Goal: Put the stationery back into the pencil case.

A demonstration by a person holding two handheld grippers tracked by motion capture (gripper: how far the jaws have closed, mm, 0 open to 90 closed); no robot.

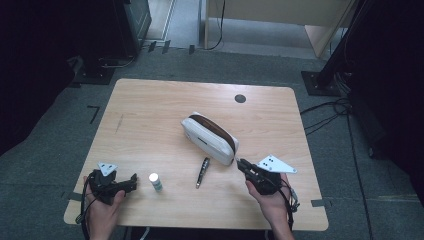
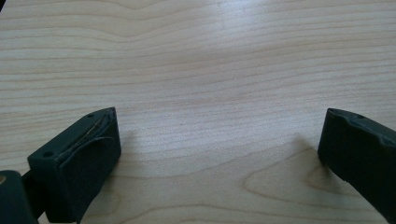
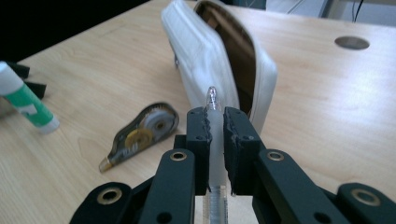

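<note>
Right tool (image 3: 215, 126) clamped on a clear pen (image 3: 213, 105), its long axis pointing straight ahead at the open mouth of the white pouch (image 3: 205, 56) just beyond on the desk (image 3: 327, 107); left tool (image 2: 219, 154) wide, idle.

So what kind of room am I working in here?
Probably a lab or recording space: a bare wooden table on grey carpet, dark stands and loose cables beside it. The stationery, like the pencil case, looks set out for handling.

Four small things and two claws at one counter.
One pouch (image 1: 209, 138), one pen (image 3: 214, 122), one correction tape (image 1: 202, 172), one glue stick (image 1: 155, 181), one counter (image 1: 150, 110), two claws: left (image 1: 134, 181), right (image 1: 240, 163).
</note>
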